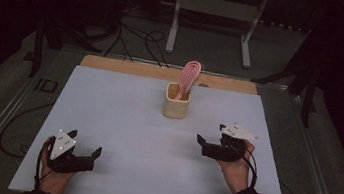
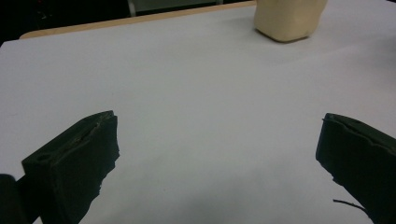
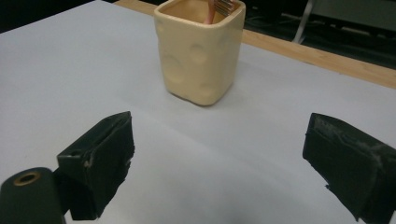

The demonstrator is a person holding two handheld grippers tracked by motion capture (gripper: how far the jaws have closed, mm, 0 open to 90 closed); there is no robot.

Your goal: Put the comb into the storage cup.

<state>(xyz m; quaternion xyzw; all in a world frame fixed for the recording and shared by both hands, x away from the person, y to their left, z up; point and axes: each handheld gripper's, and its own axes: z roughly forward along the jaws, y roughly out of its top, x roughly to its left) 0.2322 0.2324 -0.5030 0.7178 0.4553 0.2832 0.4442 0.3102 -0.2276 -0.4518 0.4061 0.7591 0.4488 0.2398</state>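
- A cream cup (image 1: 176, 103) stands upright toward the far middle of the white table (image 1: 121, 120), a pink slotted utensil (image 1: 189, 76) leaning out of it.
- The right gripper (image 1: 211, 138), jaws spread wide and empty, sits near the cup, on its right.
- The left gripper (image 1: 85, 150), jaws likewise spread apart, rests well apart at the table's near left corner.

The room is dim, its surroundings falling to near black, while the pale white table sheet (image 1: 122, 115) takes even light from overhead with no glare. Shadows are soft, pooling faintly beneath the cream dimpled ceramic cup (image 3: 201, 56). Both gripper views are grainy, and the close black jaws are slightly soft.
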